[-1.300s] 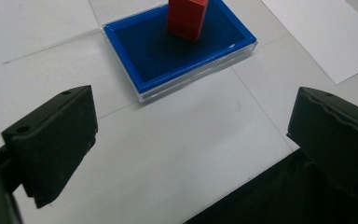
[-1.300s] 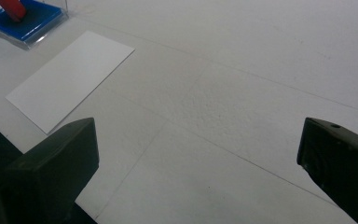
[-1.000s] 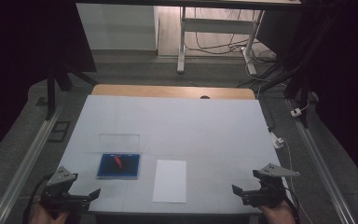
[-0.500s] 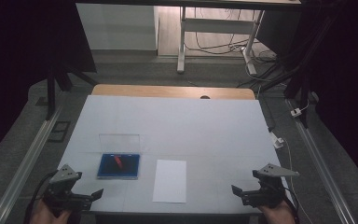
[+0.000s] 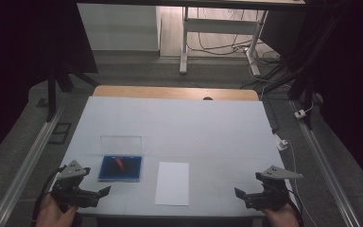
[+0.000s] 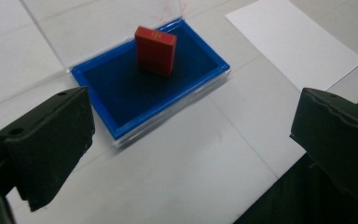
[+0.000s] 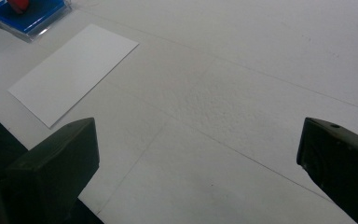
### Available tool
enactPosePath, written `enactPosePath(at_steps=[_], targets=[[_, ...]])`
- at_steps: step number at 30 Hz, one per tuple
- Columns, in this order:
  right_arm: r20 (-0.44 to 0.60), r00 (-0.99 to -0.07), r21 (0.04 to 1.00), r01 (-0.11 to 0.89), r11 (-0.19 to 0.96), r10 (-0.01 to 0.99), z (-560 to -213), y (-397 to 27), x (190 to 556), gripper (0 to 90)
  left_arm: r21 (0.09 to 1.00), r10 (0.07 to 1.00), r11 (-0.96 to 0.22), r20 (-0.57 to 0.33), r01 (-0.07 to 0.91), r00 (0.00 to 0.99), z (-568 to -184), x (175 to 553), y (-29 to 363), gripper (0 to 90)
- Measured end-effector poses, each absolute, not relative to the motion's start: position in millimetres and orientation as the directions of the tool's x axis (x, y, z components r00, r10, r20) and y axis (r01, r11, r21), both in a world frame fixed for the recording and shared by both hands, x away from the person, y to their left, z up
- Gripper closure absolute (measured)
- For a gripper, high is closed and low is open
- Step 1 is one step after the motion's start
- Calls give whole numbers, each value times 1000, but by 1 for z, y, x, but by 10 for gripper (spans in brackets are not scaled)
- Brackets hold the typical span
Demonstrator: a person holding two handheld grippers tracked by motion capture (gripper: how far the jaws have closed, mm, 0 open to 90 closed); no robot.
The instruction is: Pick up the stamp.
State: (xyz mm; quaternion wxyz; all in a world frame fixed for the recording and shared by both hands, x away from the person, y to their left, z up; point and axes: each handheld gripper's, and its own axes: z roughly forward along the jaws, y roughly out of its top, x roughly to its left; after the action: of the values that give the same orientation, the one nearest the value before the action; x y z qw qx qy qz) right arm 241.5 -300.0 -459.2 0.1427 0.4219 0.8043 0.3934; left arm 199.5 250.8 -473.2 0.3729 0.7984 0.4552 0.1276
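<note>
In the right gripper view the blue tray (image 7: 30, 16) was cut off at the top edge, its red block (image 7: 17, 4) barely a sliver. There was one tray, one red block and one white sheet (image 5: 172, 183). The left gripper (image 5: 100, 193) held nothing, jaws spread wide; the tray lay just ahead of it, the block standing inside. The right gripper (image 5: 240, 194) was equally wide apart and empty, the sheet well off toward the left gripper.

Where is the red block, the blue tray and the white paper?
red block (image 6: 155, 50), left gripper view, its front face
blue tray (image 6: 116, 88), left gripper view, its bare dark floor
white paper (image 5: 172, 183), high view, its middle
</note>
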Motion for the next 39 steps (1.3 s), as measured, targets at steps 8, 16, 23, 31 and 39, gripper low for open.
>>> enactPosePath(at_steps=[8,16,23,31,39], targets=[[104,-608,753,565,337,787,-459,-300,242,0,707,818,-302,-152,639,555,-479,214,248,2],[104,-610,749,568,341,786,-459,-299,242,0,725,816,-329,-105,605,569,-480,230,245,11],[104,-612,749,567,344,784,-459,-299,242,0,708,807,-349,-106,614,582,-481,243,241,16],[98,-617,746,565,352,781,-460,-298,242,0,694,783,-360,-138,623,607,-483,263,240,3],[97,-617,744,566,355,781,-460,-298,242,0,678,759,-411,-115,609,640,-488,279,237,11]])
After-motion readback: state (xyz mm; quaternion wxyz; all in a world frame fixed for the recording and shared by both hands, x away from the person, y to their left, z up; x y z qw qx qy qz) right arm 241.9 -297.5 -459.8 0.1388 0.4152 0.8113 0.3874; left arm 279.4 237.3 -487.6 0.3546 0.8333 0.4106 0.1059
